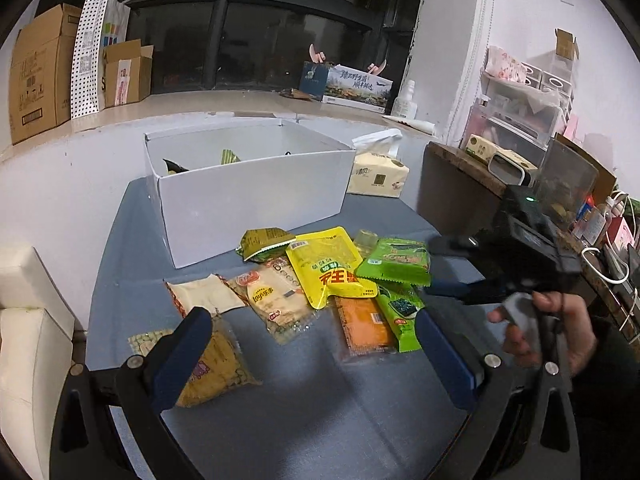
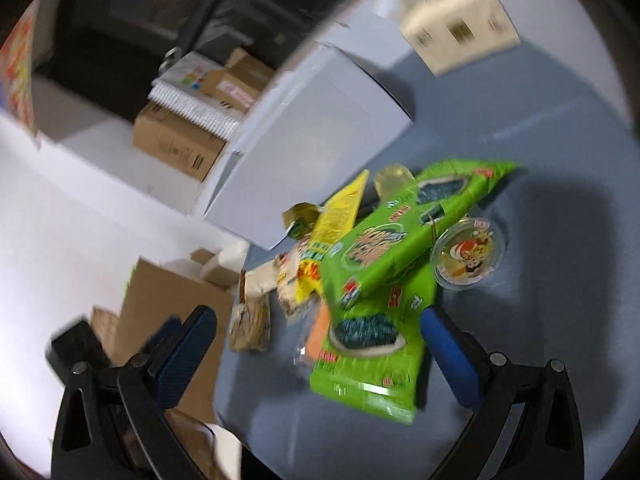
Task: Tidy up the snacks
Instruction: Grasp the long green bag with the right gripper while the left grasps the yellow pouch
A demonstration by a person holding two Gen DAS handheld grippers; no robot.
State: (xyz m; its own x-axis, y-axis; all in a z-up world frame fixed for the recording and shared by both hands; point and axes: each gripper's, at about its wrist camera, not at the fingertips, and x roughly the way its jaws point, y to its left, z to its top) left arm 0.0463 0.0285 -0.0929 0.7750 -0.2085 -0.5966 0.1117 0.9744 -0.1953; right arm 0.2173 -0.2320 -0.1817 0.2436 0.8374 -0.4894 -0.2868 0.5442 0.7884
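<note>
Several snack packets lie in a heap on the blue table (image 1: pixel 280 420) in front of a white open box (image 1: pixel 248 192). Among them are a yellow pouch (image 1: pixel 330 266), two green seaweed packs (image 1: pixel 396 262), an orange packet (image 1: pixel 366 330) and a yellow corn-like bag (image 1: pixel 218 368). My left gripper (image 1: pixel 312 334) is open and empty, low over the near packets. My right gripper (image 1: pixel 430 268) is open beside the green packs. In the right wrist view that gripper (image 2: pixel 318 330) hovers open over a green pack (image 2: pixel 368 344); a jelly cup (image 2: pixel 466 258) lies beside it.
A tissue pack (image 1: pixel 378 176) stands right of the box. A dark wooden shelf (image 1: pixel 460 184) with clutter is at the right. Cardboard boxes (image 1: pixel 40 80) sit on the sill behind. A white seat (image 1: pixel 28 340) is at the left.
</note>
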